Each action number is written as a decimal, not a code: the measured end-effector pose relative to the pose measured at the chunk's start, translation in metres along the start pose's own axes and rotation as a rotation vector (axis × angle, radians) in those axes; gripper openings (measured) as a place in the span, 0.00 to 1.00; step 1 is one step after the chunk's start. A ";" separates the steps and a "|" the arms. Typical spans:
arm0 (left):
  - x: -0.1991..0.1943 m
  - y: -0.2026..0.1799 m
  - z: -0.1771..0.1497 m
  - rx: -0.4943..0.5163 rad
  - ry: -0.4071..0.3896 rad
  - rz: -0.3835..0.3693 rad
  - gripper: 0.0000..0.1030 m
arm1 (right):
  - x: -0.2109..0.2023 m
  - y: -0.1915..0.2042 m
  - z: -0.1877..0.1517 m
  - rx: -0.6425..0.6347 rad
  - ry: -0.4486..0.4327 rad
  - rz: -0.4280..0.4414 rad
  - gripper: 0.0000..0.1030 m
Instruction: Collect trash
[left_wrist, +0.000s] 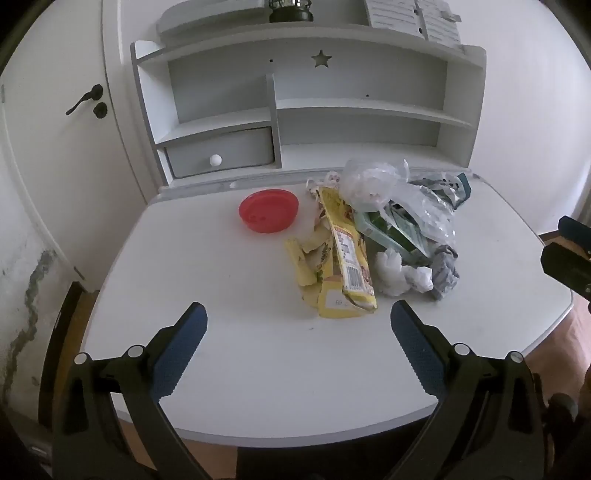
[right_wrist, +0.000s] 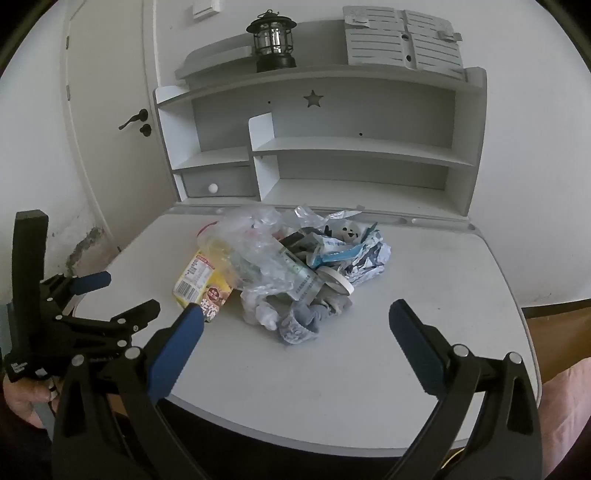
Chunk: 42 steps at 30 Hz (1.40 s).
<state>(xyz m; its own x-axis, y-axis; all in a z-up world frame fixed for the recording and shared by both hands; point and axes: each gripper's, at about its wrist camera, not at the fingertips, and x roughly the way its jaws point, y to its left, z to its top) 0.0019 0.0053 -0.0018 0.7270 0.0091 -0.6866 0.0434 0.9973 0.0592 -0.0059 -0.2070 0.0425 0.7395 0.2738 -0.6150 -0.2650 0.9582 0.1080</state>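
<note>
Left wrist view: left gripper (left_wrist: 298, 320) and right gripper (right_wrist: 296, 321) hover spread near the desk's (left_wrist: 229, 369) front edge, ready for the trash pile (left_wrist: 373, 236).

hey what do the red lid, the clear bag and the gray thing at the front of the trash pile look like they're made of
Red lid: likely plastic, smooth with a soft sheen and moulded rim.
Clear bag: thin plastic film, see-through, crinkled, glinting.
Gray thing: looks like knitted fabric, maybe a sock; matte, limp, folded.

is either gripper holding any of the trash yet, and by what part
Nothing is held. The left gripper and right gripper are both open, short of the trash pile.
</note>
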 end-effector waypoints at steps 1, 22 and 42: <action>0.000 0.000 0.000 -0.001 0.001 0.000 0.94 | 0.000 0.000 0.000 0.000 -0.001 -0.002 0.94; 0.004 -0.001 0.000 -0.007 0.013 0.001 0.94 | -0.001 -0.002 0.001 0.002 0.000 0.000 0.94; 0.004 -0.002 -0.001 -0.005 0.017 0.000 0.94 | -0.004 0.003 0.001 -0.001 -0.002 -0.002 0.94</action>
<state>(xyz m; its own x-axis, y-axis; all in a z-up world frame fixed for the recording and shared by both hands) 0.0045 0.0033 -0.0054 0.7152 0.0105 -0.6989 0.0401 0.9976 0.0561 -0.0087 -0.2056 0.0462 0.7412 0.2722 -0.6136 -0.2643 0.9586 0.1061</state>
